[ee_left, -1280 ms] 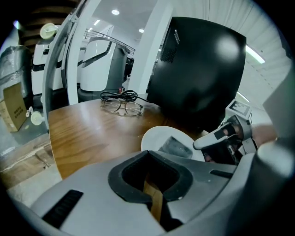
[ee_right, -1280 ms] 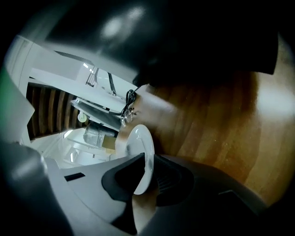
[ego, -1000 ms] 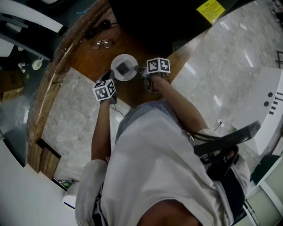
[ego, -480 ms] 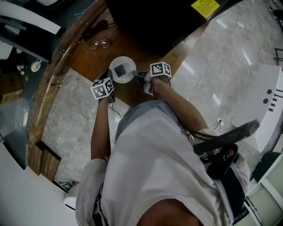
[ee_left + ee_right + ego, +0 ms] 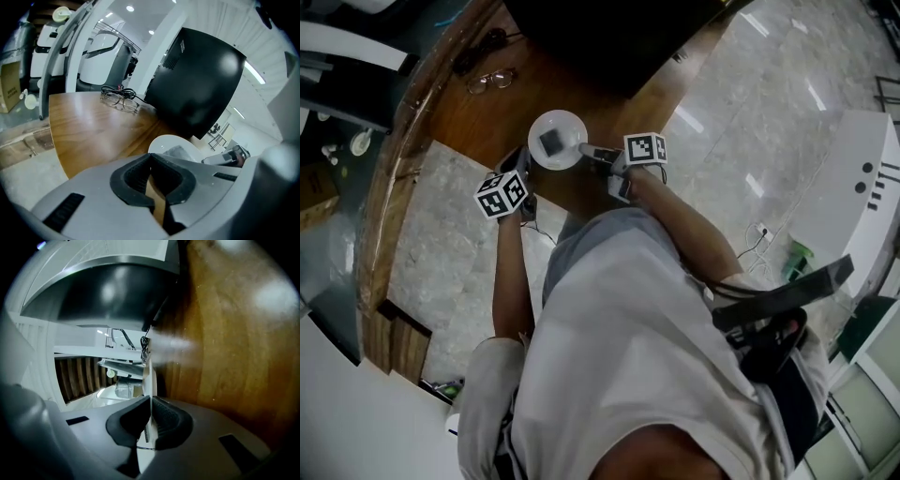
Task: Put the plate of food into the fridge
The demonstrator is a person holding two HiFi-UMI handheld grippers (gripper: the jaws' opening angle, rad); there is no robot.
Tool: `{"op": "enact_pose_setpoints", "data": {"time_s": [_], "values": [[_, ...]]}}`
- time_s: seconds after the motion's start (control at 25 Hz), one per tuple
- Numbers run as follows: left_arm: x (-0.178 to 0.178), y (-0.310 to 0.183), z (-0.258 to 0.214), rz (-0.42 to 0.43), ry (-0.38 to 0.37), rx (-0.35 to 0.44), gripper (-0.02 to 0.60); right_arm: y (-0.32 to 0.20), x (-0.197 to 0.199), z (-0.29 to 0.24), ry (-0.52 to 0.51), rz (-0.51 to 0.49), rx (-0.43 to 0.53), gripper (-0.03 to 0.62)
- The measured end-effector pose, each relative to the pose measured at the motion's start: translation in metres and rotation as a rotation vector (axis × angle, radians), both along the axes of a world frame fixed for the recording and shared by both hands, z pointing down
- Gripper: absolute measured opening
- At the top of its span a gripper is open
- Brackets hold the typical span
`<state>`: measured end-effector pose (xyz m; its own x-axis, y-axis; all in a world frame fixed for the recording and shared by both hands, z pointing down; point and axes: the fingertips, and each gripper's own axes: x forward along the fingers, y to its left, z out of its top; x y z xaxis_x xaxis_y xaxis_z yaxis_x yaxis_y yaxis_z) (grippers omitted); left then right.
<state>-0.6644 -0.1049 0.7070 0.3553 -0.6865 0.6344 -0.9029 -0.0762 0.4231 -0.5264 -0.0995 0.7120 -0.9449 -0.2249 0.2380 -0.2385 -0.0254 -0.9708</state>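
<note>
Currently: left gripper (image 5: pixel 523 161) (image 5: pixel 150 157) sits at the table (image 5: pixel 93 131) edge with its jaws pressed together and nothing between them. Only wood shows through the gap below the pads. Glasses (image 5: pixel 119 99) (image 5: pixel 490 81) lie on the table well ahead of it and to its left.

Plate (image 5: pixel 557 141) (image 5: pixel 165 142) is on the wood just ahead of the left gripper and to its right, between the two grippers. It carries a grey square-ish piece of food (image 5: pixel 551 142) (image 5: pixel 180 152). A black box (image 5: pixel 197 89) (image 5: pixel 581 37) stands on the table beyond the plate.

Right gripper (image 5: pixel 586 150) (image 5: pixel 150 399) comes in from the plate's right side. Its jaws are closing, with the plate rim (image 5: pixel 149 376) between them. The rim shows edge-on, with the pads on both faces. From the left gripper view, the right gripper (image 5: pixel 229 157) is just right of the plate.
</note>
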Motion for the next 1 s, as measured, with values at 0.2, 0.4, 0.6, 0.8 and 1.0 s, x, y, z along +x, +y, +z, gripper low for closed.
{"op": "enact_pose_setpoints", "data": {"time_s": [0.2,0.4,0.6,0.8,1.0], "values": [[0.038,0.035,-0.013,-0.028,0.158,0.037,0.012,0.028,0.048,-0.007,-0.019,0.042,0.043,0.025],[0.077,0.033,-0.02,0.033,0.265,0.038,0.013,0.025,0.085,-0.019,-0.068,0.076,0.063,0.025],[0.145,0.032,-0.054,-0.005,0.382,0.139,0.012,0.043,0.17,-0.05,-0.077,0.079,0.095,0.026],[0.244,0.024,-0.055,0.108,0.325,0.102,0.012,0.037,0.266,-0.087,-0.187,0.137,0.145,0.025],[0.364,0.031,-0.059,0.241,0.276,0.1,0.012,0.033,0.363,-0.105,-0.204,0.207,0.14,0.025]]}}
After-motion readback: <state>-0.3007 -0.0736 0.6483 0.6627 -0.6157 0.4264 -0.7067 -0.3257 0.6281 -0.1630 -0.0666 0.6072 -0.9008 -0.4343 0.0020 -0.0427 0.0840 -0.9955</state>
